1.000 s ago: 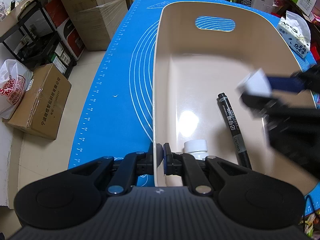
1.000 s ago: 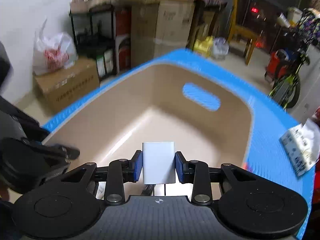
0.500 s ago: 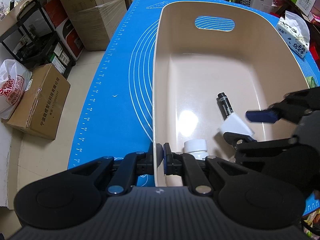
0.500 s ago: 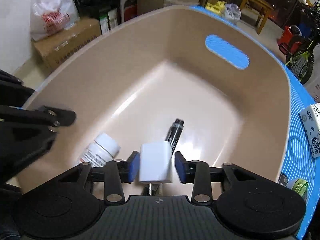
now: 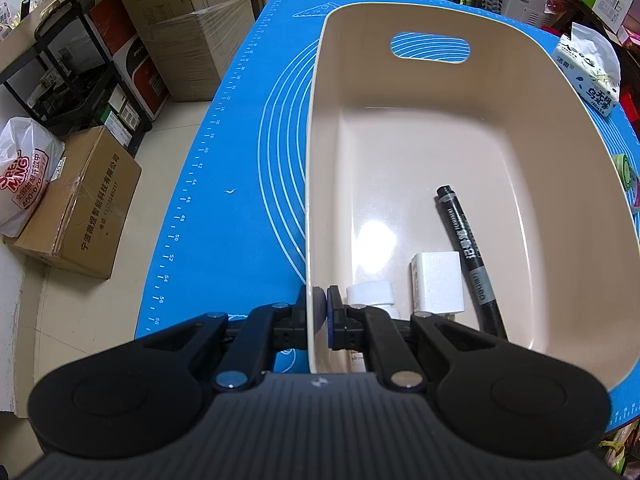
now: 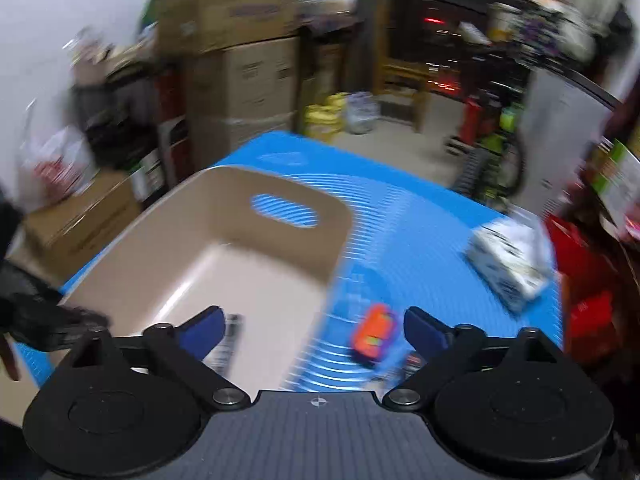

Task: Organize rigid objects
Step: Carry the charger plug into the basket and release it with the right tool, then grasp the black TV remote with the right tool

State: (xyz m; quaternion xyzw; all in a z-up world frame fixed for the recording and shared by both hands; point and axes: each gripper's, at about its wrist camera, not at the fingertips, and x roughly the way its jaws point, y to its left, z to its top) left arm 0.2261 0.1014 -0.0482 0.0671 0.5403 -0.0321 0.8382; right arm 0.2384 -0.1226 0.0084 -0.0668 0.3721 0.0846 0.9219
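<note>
Left wrist view: my left gripper (image 5: 319, 312) pinches the beige bin's (image 5: 592, 184) near wall to steady it; the white charger (image 5: 438, 282), marker (image 5: 464, 236) and bottle (image 5: 370, 293) lie inside.

Right wrist view: my right gripper (image 6: 314, 330), jaws opening and empty, faces an orange toy (image 6: 374, 336) beside the bin, probably next.

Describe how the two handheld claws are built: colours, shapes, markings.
Both claws match. The left claw has black linkage arms with silver pivot pins, two round black discs at the base, and a ribbed dark grey body bearing a small crosshair mark. The right claw is the same build; its fingers carry blue pads. No cables or sleeves show.
</note>
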